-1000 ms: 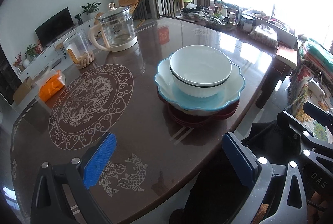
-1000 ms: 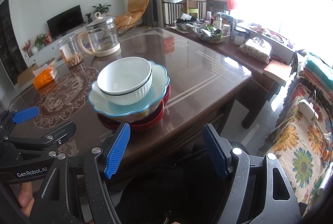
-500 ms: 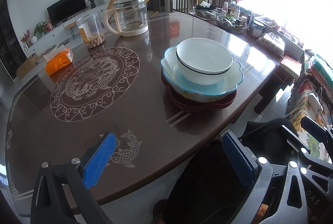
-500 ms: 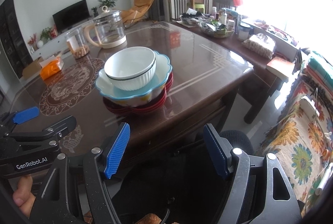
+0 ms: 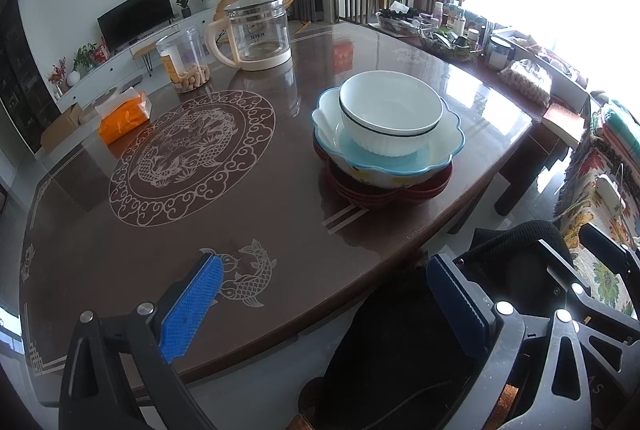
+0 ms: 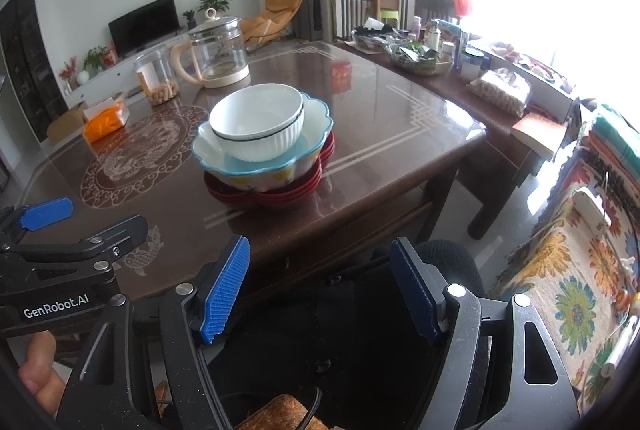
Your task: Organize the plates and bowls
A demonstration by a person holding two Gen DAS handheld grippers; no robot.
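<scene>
Stack stands near the table (image 5: 120,242) edge: white bowl (image 5: 390,116) nested in blue-rimmed scalloped bowl (image 5: 440,146), both atop red plates (image 6: 312,186). Left gripper (image 5: 324,304) and right gripper (image 6: 318,288) hang short of the table, jaws apart, holding nothing. Judgement: stacking appears complete or nearly so. Any next move would call for checking that the stack sits level, clear of the edge.
</scene>
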